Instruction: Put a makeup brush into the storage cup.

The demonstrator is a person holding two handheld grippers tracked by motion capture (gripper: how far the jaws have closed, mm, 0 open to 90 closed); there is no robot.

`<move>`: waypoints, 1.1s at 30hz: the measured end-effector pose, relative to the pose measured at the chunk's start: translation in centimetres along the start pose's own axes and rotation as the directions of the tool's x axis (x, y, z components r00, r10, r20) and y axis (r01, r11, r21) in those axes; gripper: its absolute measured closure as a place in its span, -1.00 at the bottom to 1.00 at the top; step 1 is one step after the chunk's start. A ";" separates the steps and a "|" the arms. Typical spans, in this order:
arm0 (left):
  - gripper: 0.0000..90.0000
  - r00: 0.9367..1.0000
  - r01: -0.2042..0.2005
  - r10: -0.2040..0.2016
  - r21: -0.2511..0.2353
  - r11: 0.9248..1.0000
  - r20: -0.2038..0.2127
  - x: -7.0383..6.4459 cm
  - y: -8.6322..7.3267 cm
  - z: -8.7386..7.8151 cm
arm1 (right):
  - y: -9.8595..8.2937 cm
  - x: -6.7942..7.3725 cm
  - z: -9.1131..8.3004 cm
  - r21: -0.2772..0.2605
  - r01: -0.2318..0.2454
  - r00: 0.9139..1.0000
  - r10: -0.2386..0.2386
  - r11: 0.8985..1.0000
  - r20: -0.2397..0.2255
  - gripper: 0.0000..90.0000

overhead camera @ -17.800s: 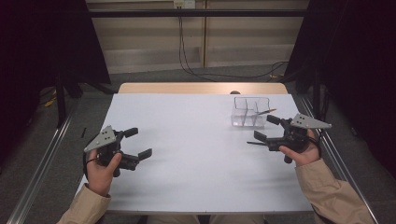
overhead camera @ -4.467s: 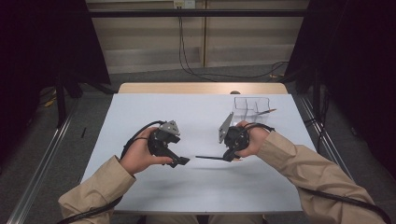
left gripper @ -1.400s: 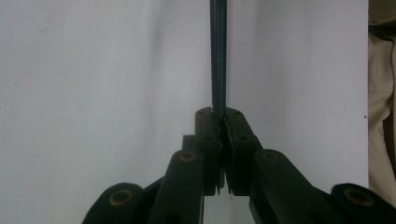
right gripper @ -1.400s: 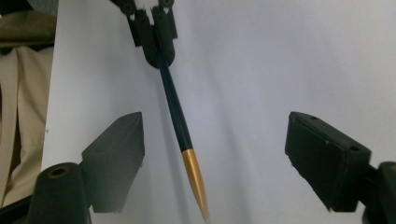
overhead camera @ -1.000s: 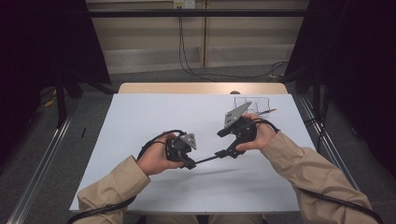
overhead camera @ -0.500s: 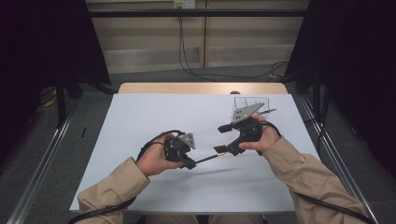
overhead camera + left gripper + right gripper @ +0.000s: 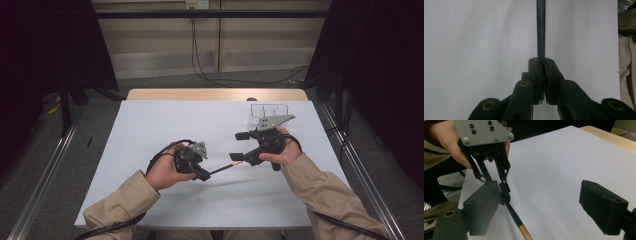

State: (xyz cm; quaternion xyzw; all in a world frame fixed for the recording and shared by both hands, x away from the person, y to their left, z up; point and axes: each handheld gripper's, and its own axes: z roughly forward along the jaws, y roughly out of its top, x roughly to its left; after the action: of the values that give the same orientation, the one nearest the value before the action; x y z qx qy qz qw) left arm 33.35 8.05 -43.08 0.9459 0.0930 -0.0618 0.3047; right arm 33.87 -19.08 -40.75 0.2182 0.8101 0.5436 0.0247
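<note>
Clamping thin dark-blue stick w/ tan end [image 7: 515, 220], left gripper [image 7: 199, 170] jaws hold it above white surface [image 7: 150, 125]; right gripper [image 7: 239, 146] jaws apart, probably positioned to receive it.

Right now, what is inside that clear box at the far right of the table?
The clear box looks empty through its walls, with dividers inside. Its near part is covered by the right gripper and its grey plate, so anything lying there cannot be seen.
</note>
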 end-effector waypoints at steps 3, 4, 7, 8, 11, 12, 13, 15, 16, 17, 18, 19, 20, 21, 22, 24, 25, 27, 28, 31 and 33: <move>0.90 1.000 0.001 -0.001 -0.008 1.000 0.001 0.0 -0.1 0.0 | -0.1 0.0 -0.2 -0.046 -0.012 1.000 0.012 0.999 0.010 -0.65; 0.90 1.000 0.000 0.000 -0.009 1.000 0.001 0.0 -0.1 0.0 | -0.1 -0.1 -0.3 -0.053 -0.018 1.000 0.018 0.998 0.005 -0.65; 0.90 1.000 0.001 -0.001 -0.023 1.000 -0.002 0.0 -0.2 0.0 | -0.2 -0.1 -0.4 -0.071 -0.024 1.000 0.024 0.997 0.000 -0.66; 0.90 1.000 0.007 -0.007 -0.030 1.000 -0.002 -0.1 -0.2 0.0 | -0.3 0.0 -0.4 -0.075 -0.023 1.000 0.023 0.997 0.004 -0.66; 0.90 1.000 0.007 -0.008 -0.039 0.999 -0.003 0.0 -0.4 0.0 | -0.4 0.0 -0.3 -0.092 -0.025 1.000 0.026 0.995 0.005 -0.66; 0.90 1.000 0.009 -0.010 -0.044 0.999 -0.002 0.0 -0.5 -0.1 | -0.4 0.1 -0.4 -0.101 -0.025 1.000 0.026 0.995 0.006 -0.66; 0.90 1.000 0.019 -0.019 -0.055 0.998 -0.001 0.0 -0.6 -0.1 | -0.5 0.1 -0.3 -0.110 -0.030 1.000 0.030 0.993 0.002 -0.67; 0.90 1.000 0.018 -0.019 -0.057 0.998 -0.004 0.0 -0.8 -0.1 | -0.5 0.1 -0.3 -0.122 -0.024 1.000 0.024 0.992 0.006 -0.67; 0.90 1.000 0.020 -0.020 -0.061 0.998 -0.006 0.0 -0.8 -0.2 | -0.6 0.1 -0.3 -0.122 -0.027 1.000 0.028 0.992 0.004 -0.67; 0.90 1.000 0.021 -0.021 -0.070 0.997 -0.007 0.0 -0.9 -0.2 | -0.6 0.1 -0.2 -0.125 -0.026 1.000 0.028 0.992 0.008 -0.67; 0.90 1.000 0.021 -0.021 -0.078 0.997 -0.008 0.0 -0.9 -0.2 | -0.6 0.1 -0.2 -0.126 -0.029 1.000 0.030 0.992 0.006 -0.68; 0.90 1.000 0.025 -0.026 -0.087 0.996 -0.009 0.0 -0.9 -0.3 | -0.6 0.1 -0.2 -0.127 -0.030 0.999 0.031 0.991 0.009 -0.68; 0.90 1.000 0.027 -0.028 -0.095 0.995 -0.013 0.0 -1.0 -0.3 | -0.6 0.1 -0.2 -0.130 -0.028 0.999 0.030 0.991 0.014 -0.68; 0.90 0.999 0.028 -0.030 -0.108 0.994 -0.017 0.0 -1.0 -0.4 | -0.6 0.1 -0.2 -0.134 -0.030 0.999 0.032 0.991 0.014 -0.68; 0.90 0.999 0.027 -0.029 -0.119 0.993 -0.017 0.0 -1.1 -0.4 | -0.5 0.1 -0.2 -0.136 -0.029 0.999 0.032 0.990 0.017 -0.68; 0.90 0.999 0.039 -0.042 -0.149 0.988 -0.017 0.0 -1.2 -0.5 | -0.5 0.1 -0.2 -0.140 -0.028 0.999 0.030 0.990 0.016 -0.68; 0.90 0.999 0.045 -0.049 -0.164 0.985 -0.021 0.0 -1.2 -0.5 | -0.5 0.1 -0.2 -0.140 -0.026 0.999 0.029 0.990 0.019 -0.68; 0.90 0.998 0.047 -0.053 -0.191 0.980 -0.024 0.0 -1.3 -0.6 | -0.4 0.1 -0.2 -0.139 -0.021 0.999 0.025 0.990 0.022 -0.68; 0.90 0.998 0.050 -0.058 -0.208 0.977 -0.031 0.0 -1.3 -0.6 | -0.4 0.0 -0.2 -0.136 -0.021 0.999 0.025 0.990 0.023 -0.68; 0.90 0.997 0.065 -0.075 -0.265 0.962 -0.028 0.1 -1.5 -0.8 | -0.5 0.0 -0.2 -0.135 -0.024 0.999 0.028 0.991 0.024 -0.68; 0.90 0.996 0.071 -0.084 -0.301 0.951 -0.032 0.1 -1.5 -0.8 | -0.5 -0.1 -0.2 -0.135 -0.024 0.999 0.028 0.991 0.024 -0.68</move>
State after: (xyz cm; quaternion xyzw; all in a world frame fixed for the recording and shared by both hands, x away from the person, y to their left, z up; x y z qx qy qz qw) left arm 33.21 9.74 -43.31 0.8855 0.1452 -0.0377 0.4397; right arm 33.73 -19.44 -41.08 0.2337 0.7681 0.5946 0.0428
